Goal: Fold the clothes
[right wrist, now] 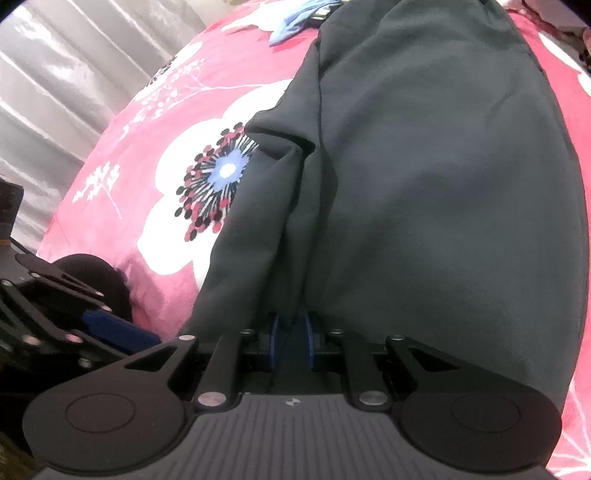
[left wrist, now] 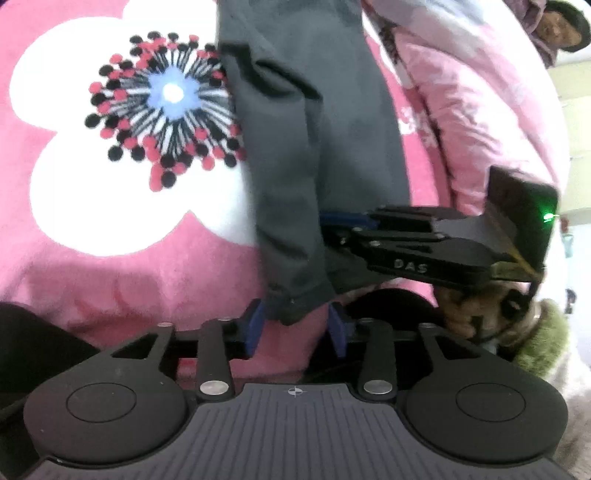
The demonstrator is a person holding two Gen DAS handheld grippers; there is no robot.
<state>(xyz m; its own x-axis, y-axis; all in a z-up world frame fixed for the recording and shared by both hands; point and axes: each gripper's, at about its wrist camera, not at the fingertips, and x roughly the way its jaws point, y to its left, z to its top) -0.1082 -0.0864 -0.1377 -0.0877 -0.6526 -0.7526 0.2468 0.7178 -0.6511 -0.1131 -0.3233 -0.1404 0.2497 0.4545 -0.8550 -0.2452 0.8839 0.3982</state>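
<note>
A dark grey garment (left wrist: 306,129) lies lengthwise on a pink bedspread with a big white flower (left wrist: 110,206). My left gripper (left wrist: 296,326) is open; the garment's near hem corner hangs between its blue pads (left wrist: 255,328) without touching them. In the right wrist view the same garment (right wrist: 424,184) fills the middle, with a fold of it running down into my right gripper (right wrist: 291,343), which is shut on the cloth. The right gripper (left wrist: 328,221) also shows from the side in the left wrist view, at the garment's right edge. The left gripper's blue finger (right wrist: 110,321) shows at the lower left.
A pale pink quilt (left wrist: 480,110) is bunched to the right, with a person (left wrist: 561,29) beyond it. A hand in a green furry sleeve (left wrist: 543,328) holds the right gripper. A light blue cloth (right wrist: 291,22) lies at the garment's far end. Grey curtains (right wrist: 55,92) hang on the left.
</note>
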